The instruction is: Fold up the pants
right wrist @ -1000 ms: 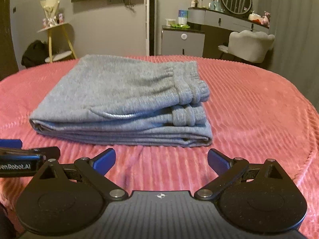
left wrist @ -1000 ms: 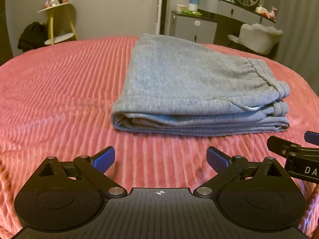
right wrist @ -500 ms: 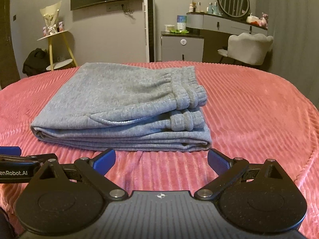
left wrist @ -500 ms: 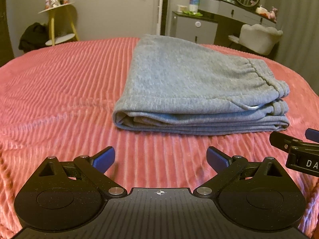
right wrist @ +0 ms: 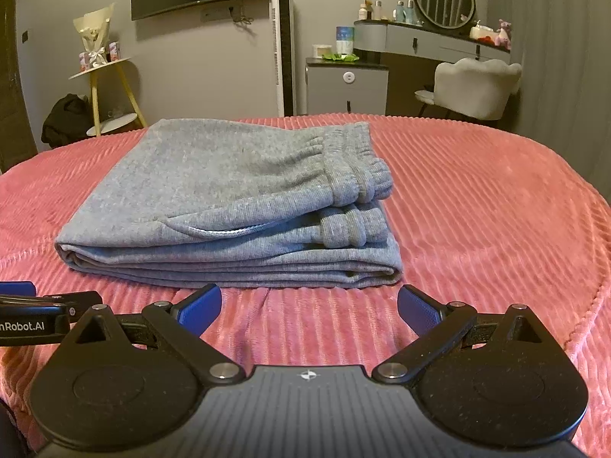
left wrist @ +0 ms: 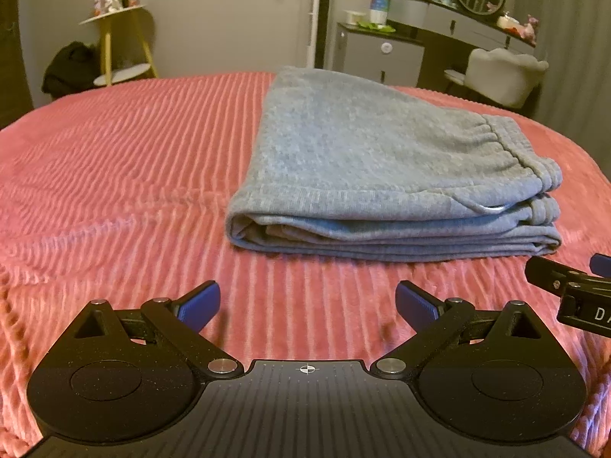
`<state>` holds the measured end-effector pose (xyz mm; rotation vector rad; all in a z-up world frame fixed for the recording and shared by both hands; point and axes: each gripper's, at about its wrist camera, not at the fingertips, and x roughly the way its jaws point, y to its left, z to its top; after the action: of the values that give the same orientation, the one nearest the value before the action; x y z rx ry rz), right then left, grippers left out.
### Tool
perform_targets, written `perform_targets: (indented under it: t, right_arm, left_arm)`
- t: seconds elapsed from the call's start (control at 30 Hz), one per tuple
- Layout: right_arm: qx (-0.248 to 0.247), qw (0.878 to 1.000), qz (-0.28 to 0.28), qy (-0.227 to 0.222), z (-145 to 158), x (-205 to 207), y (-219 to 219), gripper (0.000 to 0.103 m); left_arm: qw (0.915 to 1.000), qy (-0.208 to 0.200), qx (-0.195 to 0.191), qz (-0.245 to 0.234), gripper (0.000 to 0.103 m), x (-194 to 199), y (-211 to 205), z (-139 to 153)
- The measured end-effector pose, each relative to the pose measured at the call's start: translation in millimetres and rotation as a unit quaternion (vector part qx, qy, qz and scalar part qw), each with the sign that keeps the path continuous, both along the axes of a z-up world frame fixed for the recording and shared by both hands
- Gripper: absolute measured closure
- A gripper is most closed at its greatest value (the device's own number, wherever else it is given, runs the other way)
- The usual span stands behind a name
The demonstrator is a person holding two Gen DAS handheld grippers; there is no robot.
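Folded pants (right wrist: 236, 206) lie crosswise — waistband (right wrist: 359, 168) rightward

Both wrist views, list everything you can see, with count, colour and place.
pants: one, grey, folded in layers, mid-bed
blanket: one, pink, ribbed, covers the bed
side table: one, yellow legs, back left, holds a bouquet
black heap: one, on the floor by the side table
cabinet: one, grey, back wall
vanity: one, grey, back right, round mirror and bottles on top
chair: one, pale, at the vanity
left gripper: blue-padded jaws open, short of the pants
right gripper: blue-padded jaws open, short of the pants
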<state>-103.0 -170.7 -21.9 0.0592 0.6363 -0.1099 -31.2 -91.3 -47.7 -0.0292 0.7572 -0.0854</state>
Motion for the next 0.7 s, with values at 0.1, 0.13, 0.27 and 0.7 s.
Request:
perform_targets:
  t: [0.1, 0.13, 0.27, 0.7]
  right_arm:
    - [0.002, 1.0, -0.002, 0.0, 0.0, -0.4, -1.6, 0.004]
    - [0.002, 1.0, -0.002, 0.0, 0.0, -0.6, -2.0, 0.004]
    - [0.001, 1.0, -0.001, -0.001, 0.3, -0.7, -2.7, 0.004]
    - [0.0, 1.0, 0.002, -0.007, 1.8, -3.0, -2.5, 0.004]
  left_arm:
    - [1.0, -0.001, -0.002, 0.001, 0.002, -0.9, 0.4, 0.8]
    - [1.0, -0.001, -0.002, 0.001, 0.002, -1.0, 0.5, 0.8]
    - [1.0, -0.001, 0.0, 0.0, 0.002, -2.1, -0.3, 1.0]
    - [0.9999, -0.005, -0.006, 0.008, 0.002, -3.8, 3.1, 2.9]
